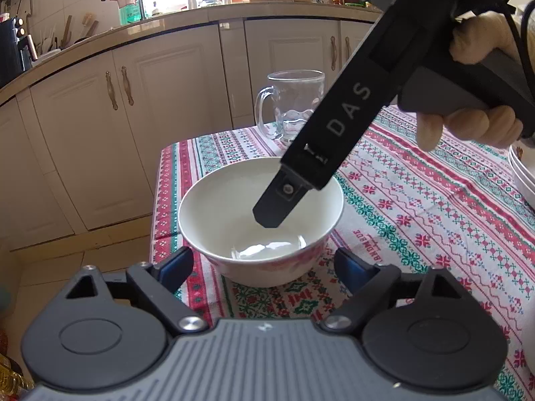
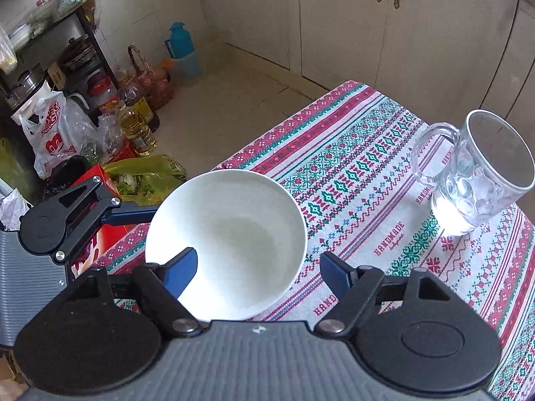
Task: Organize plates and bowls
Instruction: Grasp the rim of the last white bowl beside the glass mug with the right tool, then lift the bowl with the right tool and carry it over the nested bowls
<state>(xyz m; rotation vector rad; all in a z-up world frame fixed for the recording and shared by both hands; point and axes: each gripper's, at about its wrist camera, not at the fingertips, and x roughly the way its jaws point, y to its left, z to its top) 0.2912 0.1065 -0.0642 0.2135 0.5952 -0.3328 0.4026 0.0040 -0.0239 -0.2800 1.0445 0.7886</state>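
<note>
A white bowl (image 1: 234, 200) (image 2: 230, 234) stands upright on the patterned tablecloth (image 1: 418, 200) near the table's corner. My left gripper (image 1: 262, 264) is open, its fingers flanking the bowl's lower wall on either side with small gaps showing. In the right wrist view one of its fingers (image 2: 130, 215) lies by the bowl's left side. My right gripper (image 2: 257, 275) is open and straddles the bowl's near rim: one blue pad (image 2: 182, 274) sits inside the bowl, the other outside it. In the left wrist view that inner finger (image 1: 272, 205) dips into the bowl, held by a hand (image 1: 474, 127).
An empty glass mug (image 1: 294, 107) (image 2: 478, 173) stands behind the bowl on the cloth. Stacked white dishes (image 1: 521, 173) show at the right edge. Beyond the table corner the floor holds oil bottles (image 2: 137, 127), bags and a rack. Kitchen cabinets (image 1: 167, 100) stand behind.
</note>
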